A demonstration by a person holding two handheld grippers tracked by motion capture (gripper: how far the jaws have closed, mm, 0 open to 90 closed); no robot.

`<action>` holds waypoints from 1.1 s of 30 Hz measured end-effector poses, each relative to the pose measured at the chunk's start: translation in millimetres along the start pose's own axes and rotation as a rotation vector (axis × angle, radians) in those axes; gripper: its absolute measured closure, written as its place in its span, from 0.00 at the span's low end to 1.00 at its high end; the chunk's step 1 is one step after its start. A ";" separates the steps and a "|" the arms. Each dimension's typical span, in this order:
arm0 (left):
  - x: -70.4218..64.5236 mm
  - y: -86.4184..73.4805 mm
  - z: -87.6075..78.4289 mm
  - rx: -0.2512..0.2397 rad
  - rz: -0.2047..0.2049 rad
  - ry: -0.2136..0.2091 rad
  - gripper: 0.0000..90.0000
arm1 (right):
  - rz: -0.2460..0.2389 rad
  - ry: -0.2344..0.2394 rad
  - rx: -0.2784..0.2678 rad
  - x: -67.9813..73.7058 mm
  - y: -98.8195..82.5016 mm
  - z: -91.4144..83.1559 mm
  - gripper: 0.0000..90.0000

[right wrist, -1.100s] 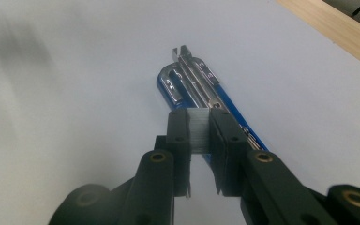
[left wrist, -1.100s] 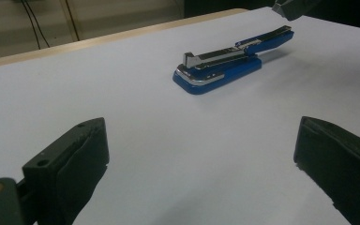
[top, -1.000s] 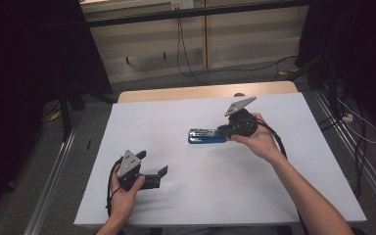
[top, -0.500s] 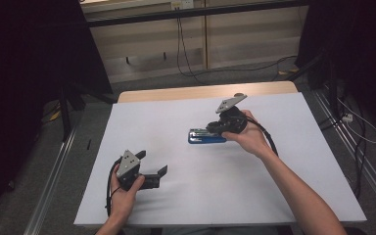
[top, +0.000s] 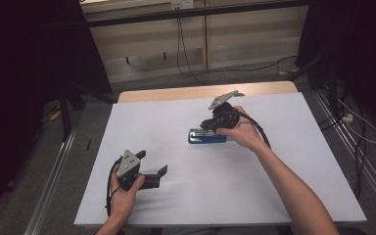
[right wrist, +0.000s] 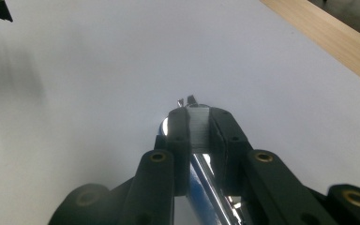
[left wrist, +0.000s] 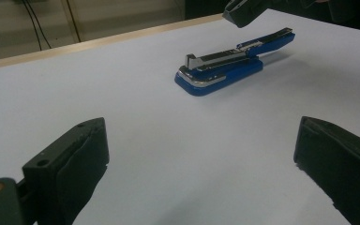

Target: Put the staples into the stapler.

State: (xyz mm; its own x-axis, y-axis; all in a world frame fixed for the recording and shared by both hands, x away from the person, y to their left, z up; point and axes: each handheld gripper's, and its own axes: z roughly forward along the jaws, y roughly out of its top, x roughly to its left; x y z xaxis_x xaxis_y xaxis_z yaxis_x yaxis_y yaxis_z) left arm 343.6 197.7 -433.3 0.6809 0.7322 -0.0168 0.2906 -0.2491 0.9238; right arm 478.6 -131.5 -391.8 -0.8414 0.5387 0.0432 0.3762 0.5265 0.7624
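A blue stapler [top: 206,136] with a silver magazine lies flat on the white table [top: 284,196], a little past its middle. My right gripper [top: 209,125] hangs just over the stapler's right part, tilted down to the left. In the right gripper view my right gripper [right wrist: 199,112] is shut on a small ribbed silver piece [right wrist: 199,129] that looks like a strip of staples, with the stapler's blue body [right wrist: 196,204] below. My left gripper [top: 152,162] rests at the near left, open, pointing at the stapler [left wrist: 225,65]. Nothing is between my left gripper [left wrist: 199,154] jaws.
A wooden strip [top: 176,93] borders the table's far edge. Cables [top: 186,54] run over the floor beyond it, and metal rails [top: 54,171] flank both sides. Bare white surface lies between my two grippers.
My right hand has slid left over the stapler with its jaws held the same. The stapler has stayed in place. My left gripper has not moved.
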 end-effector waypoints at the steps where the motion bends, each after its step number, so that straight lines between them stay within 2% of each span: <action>1: 0.2 0.1 -0.2 -0.002 -0.001 0.001 0.04 | -0.007 0.006 0.002 0.8 1.4 1.3 0.88; 6: 0.7 -0.2 -0.1 0.001 0.000 0.003 0.04 | -0.030 0.018 0.007 3.8 6.5 4.7 0.88; 16: 0.6 -0.4 -0.1 0.002 0.000 0.001 0.04 | -0.065 0.027 0.031 -3.6 14.8 10.1 0.88; 26: 1.0 -0.6 0.5 0.003 -0.003 0.001 0.04 | -0.133 0.058 0.063 -5.3 28.8 17.3 0.88; 33: 1.1 -1.4 3.4 0.017 0.001 -0.004 0.04 | -0.127 0.047 0.083 -11.4 29.0 19.3 0.88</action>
State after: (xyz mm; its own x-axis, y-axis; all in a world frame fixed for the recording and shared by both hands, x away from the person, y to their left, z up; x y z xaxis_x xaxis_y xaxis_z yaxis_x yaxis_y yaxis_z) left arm 346.3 196.7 -435.9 0.6835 0.7298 -0.0175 0.3015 -0.2604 0.9172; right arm 506.6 -109.7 -382.6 -0.9008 0.4339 -0.0188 0.2945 0.6419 0.7080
